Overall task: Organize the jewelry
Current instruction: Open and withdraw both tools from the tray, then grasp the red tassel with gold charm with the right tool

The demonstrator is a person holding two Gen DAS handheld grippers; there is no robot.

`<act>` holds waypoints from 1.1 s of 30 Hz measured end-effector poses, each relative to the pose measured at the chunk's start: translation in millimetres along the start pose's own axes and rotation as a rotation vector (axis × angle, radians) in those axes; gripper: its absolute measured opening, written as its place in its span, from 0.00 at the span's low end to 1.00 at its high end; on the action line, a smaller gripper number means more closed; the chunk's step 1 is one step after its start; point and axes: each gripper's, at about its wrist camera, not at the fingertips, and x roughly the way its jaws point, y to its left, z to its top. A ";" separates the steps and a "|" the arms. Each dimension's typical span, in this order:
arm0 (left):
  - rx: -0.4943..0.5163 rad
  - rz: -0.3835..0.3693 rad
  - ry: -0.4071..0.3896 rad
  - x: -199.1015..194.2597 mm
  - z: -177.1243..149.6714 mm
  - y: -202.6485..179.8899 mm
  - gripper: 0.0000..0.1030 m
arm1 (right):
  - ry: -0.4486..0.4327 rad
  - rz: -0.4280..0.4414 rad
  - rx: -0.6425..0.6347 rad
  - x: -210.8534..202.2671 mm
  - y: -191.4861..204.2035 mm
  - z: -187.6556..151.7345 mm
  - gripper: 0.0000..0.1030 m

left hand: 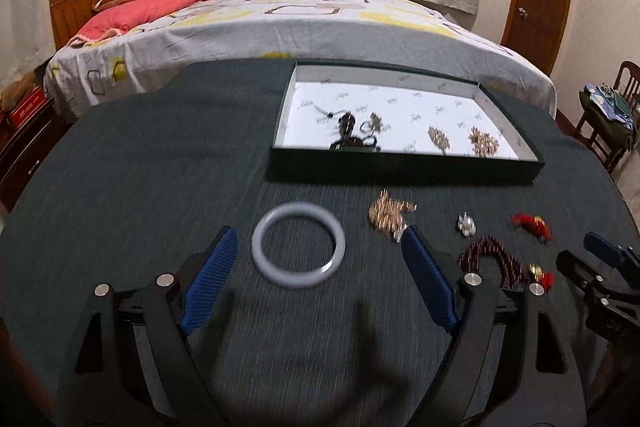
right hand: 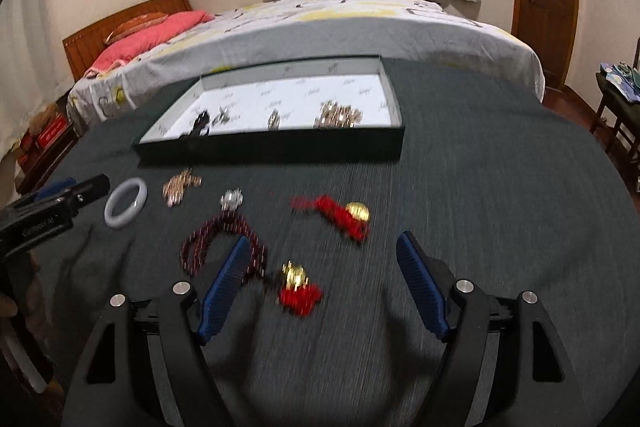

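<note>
R gripper wide open over the dark desk, blue fingers apart w/ nothing between. Left finger overlaps the dark red bead bracelet. Red tassel w/ gold ball lies just inside that finger; 2nd red tassel w/ gold ball farther fwd. Silver piece, rose-gold chain & pale bangle to the left, near the L gripper. Tray behind holds several pieces, too blurred to ID. Bed beyond.
</note>
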 end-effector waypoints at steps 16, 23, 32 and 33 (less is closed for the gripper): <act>-0.019 0.022 0.031 -8.4 -24.3 13.7 0.80 | 0.086 0.019 -0.017 16.6 5.9 -17.1 0.31; -0.023 0.018 0.040 -5.6 -25.1 13.5 0.80 | 0.084 0.034 -0.022 15.1 6.4 -17.2 0.18; -0.023 0.015 0.044 -2.6 -25.9 12.6 0.80 | 0.071 0.032 -0.008 10.4 1.8 -14.0 0.14; -0.023 0.014 0.046 -1.7 -25.9 12.3 0.80 | 0.068 0.030 -0.004 9.3 0.3 -13.2 0.14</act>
